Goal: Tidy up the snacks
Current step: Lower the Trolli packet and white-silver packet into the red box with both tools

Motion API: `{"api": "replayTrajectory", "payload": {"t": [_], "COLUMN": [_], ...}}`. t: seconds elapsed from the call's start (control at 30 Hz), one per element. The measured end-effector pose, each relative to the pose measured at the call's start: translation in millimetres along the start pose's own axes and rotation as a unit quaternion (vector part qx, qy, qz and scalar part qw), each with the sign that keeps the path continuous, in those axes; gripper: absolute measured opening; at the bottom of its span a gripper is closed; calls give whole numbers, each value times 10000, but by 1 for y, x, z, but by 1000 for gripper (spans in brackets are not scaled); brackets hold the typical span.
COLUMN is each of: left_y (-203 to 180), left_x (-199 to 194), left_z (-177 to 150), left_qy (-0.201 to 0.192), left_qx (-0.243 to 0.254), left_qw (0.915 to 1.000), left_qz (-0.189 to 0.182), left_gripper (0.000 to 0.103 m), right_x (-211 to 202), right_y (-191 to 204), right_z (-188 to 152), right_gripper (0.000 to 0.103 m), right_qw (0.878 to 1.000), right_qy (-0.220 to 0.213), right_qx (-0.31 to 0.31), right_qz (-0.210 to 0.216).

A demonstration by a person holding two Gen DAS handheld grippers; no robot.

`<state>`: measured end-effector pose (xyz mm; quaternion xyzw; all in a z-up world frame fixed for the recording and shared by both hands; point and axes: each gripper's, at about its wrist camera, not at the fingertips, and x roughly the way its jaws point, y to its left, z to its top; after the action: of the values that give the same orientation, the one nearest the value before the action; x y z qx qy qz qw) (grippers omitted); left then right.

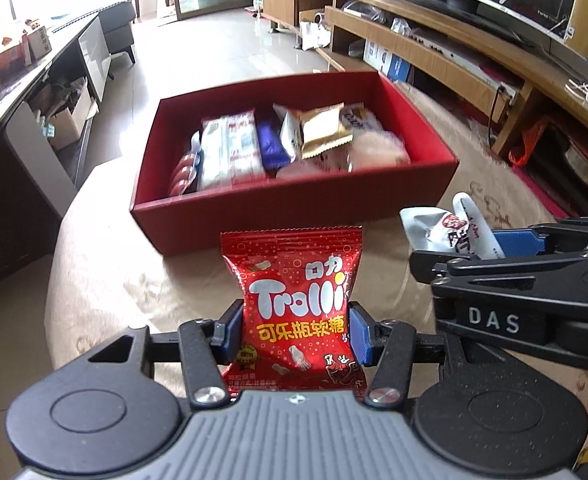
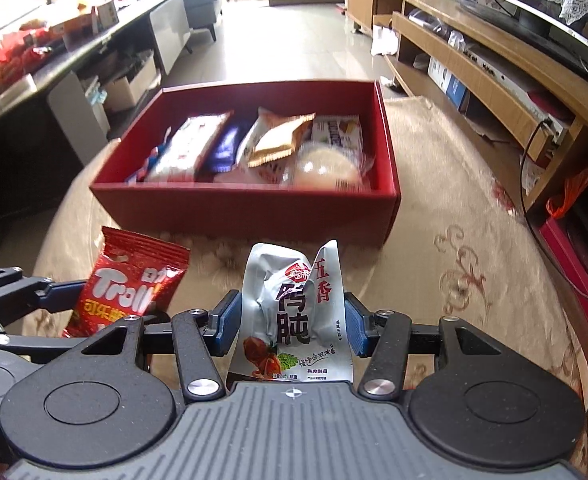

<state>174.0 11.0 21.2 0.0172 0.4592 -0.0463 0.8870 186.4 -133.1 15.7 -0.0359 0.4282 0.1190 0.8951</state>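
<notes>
Two packets clamped, red box [image 1: 230,216] ahead

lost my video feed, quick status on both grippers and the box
Left gripper shut on red candy bag. Right gripper shut on silver snack pack. Red box ahead, partly filled. Nothing in the way.

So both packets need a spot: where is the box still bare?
The red box is bare along its far wall and in its near-left corner. Snacks crowd its middle and right. The cloth in front of the box is also free.
</notes>
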Motion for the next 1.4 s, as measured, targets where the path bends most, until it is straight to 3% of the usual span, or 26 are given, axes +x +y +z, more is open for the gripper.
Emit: {"api": "replayTrajectory", "payload": {"t": [0.9, 1.4], "left_y": [-6, 4], "left_x": [18, 52], "left_z": [76, 111], "left_qy": [-393, -528], "left_qx": [-130, -304], "left_qw": [9991, 9973], "left_qz": [123, 409], "left_gripper": [48, 48], "right_x": [7, 41], "right_y": [-17, -15], "right_z": [64, 103], "right_gripper": [61, 61], "right_qw": [9981, 9977], "right_qy": [-532, -612], "right_qx": [255, 156], "right_qz": [179, 235]}}
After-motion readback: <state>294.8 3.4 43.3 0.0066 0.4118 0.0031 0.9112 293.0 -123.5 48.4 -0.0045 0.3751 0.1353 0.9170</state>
